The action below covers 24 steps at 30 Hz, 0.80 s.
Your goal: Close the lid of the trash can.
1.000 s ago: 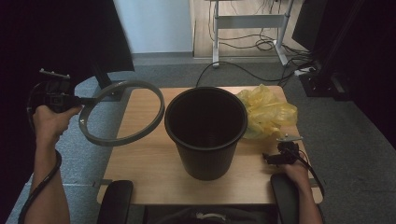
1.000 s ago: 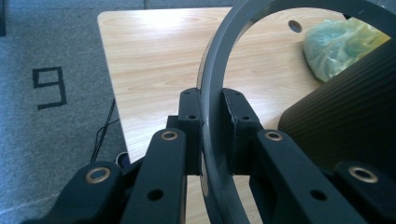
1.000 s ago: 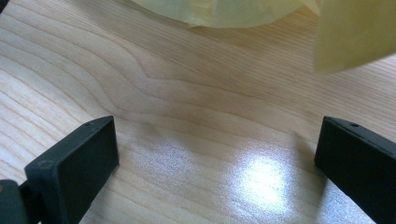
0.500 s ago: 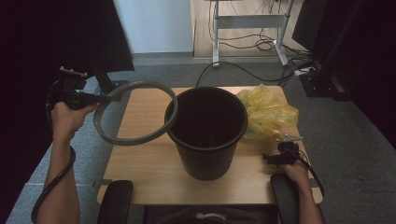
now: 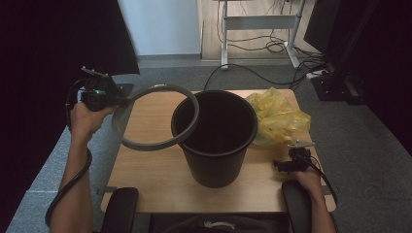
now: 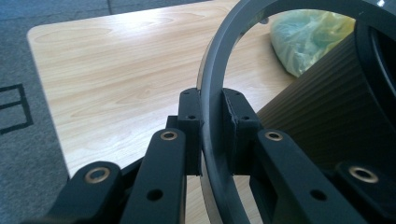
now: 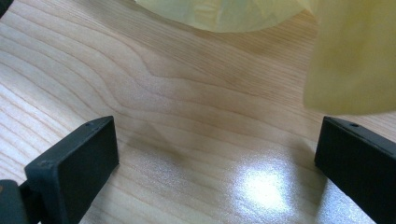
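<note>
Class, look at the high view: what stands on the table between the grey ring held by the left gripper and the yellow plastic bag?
In the high view, the black bin stands between the grey ring and the yellow bag; the ring's far edge overlaps its rim.

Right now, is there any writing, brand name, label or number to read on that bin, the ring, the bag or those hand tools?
None can be read. The black bin, the grey ring, the yellow plastic bag, the wooden table, the left gripper and the right gripper show no lettering.
</note>
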Available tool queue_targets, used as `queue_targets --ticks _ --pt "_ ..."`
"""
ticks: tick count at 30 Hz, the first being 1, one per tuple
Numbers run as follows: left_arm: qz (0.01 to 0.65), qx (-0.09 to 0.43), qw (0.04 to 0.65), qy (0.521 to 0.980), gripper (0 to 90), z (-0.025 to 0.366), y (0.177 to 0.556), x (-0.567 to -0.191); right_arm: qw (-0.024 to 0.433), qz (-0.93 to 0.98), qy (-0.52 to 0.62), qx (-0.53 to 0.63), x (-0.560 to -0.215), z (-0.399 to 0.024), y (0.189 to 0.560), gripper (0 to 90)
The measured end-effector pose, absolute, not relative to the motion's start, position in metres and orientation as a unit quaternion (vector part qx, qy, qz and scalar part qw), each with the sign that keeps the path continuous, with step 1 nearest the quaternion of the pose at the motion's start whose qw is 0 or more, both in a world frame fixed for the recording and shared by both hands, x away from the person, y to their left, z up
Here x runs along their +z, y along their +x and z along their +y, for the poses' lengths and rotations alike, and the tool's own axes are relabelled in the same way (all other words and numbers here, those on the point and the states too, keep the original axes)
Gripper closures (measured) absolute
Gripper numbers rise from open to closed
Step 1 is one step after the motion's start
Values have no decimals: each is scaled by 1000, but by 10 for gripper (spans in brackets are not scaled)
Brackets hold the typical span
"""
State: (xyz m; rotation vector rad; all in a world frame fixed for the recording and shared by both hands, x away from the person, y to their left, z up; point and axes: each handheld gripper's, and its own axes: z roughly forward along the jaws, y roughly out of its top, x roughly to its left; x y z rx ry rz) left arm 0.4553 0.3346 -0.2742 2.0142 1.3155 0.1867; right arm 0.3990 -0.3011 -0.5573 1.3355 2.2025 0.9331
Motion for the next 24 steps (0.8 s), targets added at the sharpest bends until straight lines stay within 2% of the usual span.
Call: queue_targets --ticks 24 --pt "448 39 368 814 787 255 475 -282 200 787 478 335 -557 -301 399 0"
